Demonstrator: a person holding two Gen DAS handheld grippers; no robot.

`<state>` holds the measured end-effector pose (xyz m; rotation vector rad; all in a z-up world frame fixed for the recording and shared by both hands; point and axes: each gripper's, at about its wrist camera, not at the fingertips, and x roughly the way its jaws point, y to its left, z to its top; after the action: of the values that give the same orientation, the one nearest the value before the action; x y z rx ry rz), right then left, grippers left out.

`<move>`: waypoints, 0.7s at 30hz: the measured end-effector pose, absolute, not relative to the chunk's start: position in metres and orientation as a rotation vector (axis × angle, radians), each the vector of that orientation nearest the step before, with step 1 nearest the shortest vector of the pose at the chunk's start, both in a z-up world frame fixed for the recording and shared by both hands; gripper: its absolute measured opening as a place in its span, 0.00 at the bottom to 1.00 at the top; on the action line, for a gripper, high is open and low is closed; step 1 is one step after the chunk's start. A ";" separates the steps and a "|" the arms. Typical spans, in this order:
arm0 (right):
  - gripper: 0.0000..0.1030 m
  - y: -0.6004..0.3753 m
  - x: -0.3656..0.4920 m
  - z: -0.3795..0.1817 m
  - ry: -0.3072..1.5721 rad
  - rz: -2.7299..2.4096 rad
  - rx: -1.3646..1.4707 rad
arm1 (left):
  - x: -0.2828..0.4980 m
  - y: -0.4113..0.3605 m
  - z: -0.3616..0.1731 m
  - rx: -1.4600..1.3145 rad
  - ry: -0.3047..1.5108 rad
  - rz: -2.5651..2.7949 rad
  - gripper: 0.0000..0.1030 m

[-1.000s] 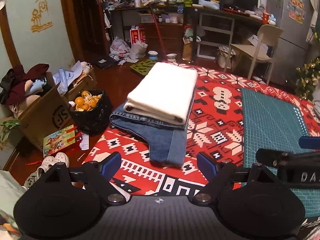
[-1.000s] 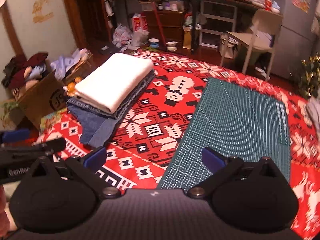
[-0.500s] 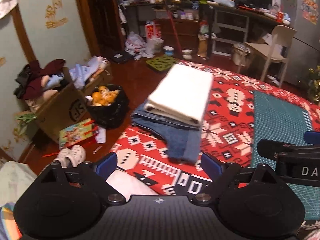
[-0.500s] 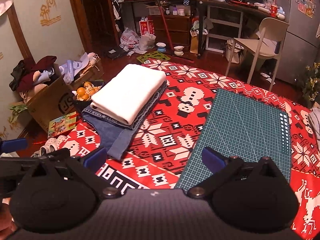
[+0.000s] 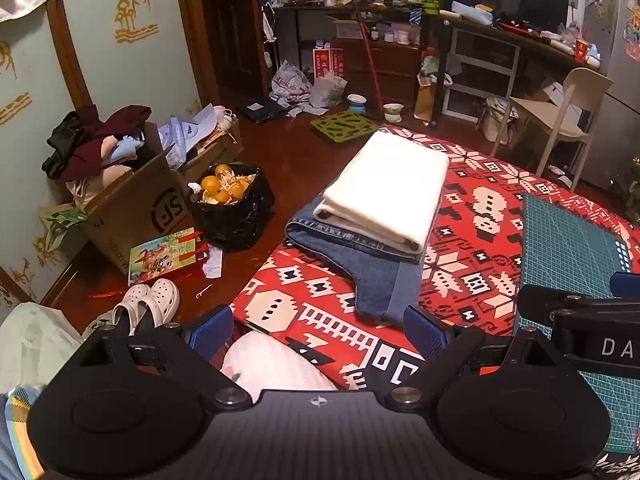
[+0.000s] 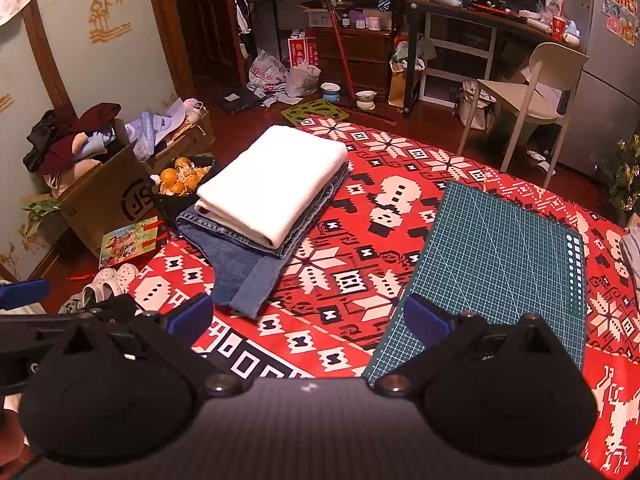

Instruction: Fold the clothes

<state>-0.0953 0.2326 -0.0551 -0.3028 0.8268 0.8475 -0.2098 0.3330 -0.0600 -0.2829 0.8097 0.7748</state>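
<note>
Left gripper (image 5: 318,330): matte black body, two rounded black housings, each with a raised triangular arm. Blue ribbed pads on the fingers (image 5: 424,330). Silver round screws at the inner pivots. Dark carbon-weave plate across the centre, small white crosshair mark on it. Right gripper (image 6: 308,318): same build, black housings, blue pads, silver pivot screws, weave plate with a faint white mark. White letters "DA" legible on its black side bar in the left wrist view.
</note>
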 end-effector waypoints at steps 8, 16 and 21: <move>0.99 0.241 -0.101 -0.056 0.836 0.857 -0.319 | -0.215 0.340 -0.061 -0.299 0.816 0.785 0.90; 0.99 0.246 -0.103 -0.054 0.833 0.857 -0.325 | -0.217 0.343 -0.059 -0.305 0.810 0.790 0.90; 0.99 0.246 -0.103 -0.052 0.836 0.862 -0.323 | -0.218 0.345 -0.059 -0.316 0.808 0.793 0.90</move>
<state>-0.1034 0.2463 -0.0520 -0.3230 0.8359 0.8623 -0.2185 0.3447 -0.0586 -0.3157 0.8077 0.7928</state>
